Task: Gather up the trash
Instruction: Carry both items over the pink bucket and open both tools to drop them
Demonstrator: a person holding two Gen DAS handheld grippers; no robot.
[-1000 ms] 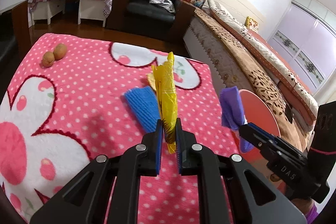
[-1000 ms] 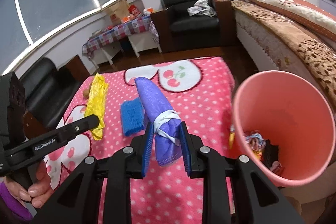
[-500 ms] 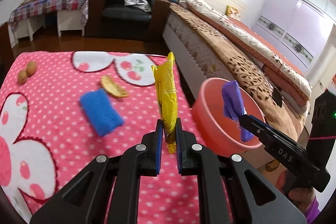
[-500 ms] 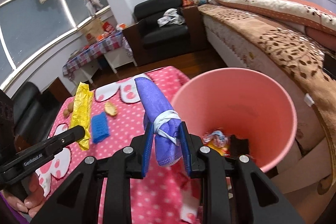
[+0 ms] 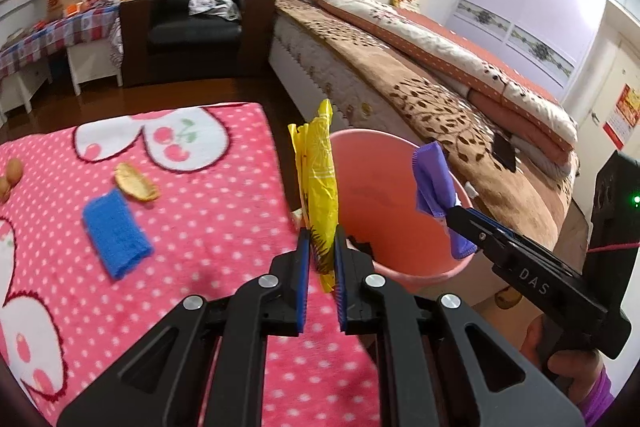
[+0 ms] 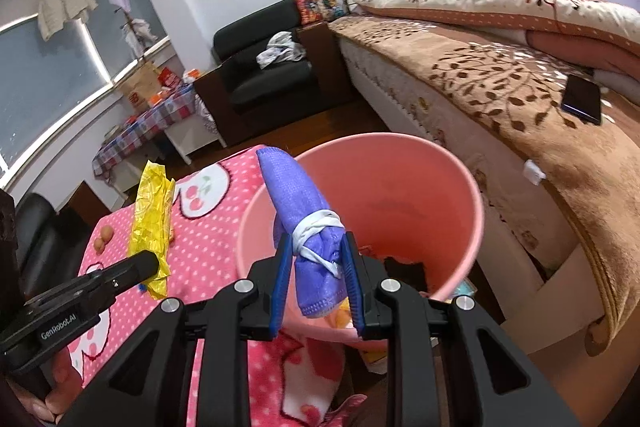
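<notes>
The left gripper (image 5: 320, 247) is clamped on a crumpled yellow plastic wrapper (image 5: 319, 183) standing upright from its jaws; the right gripper (image 6: 316, 263) pinches a rolled purple cloth bundle tied with white string (image 6: 306, 223). A second ago both hung over the pink polka-dot blanket (image 5: 192, 227); now the round pink plastic bin (image 6: 460, 227) sits just beyond both sets of jaws, so dropping looks close. A blue knitted cloth (image 5: 116, 235) lies left of the left jaws, uncollected.
</notes>
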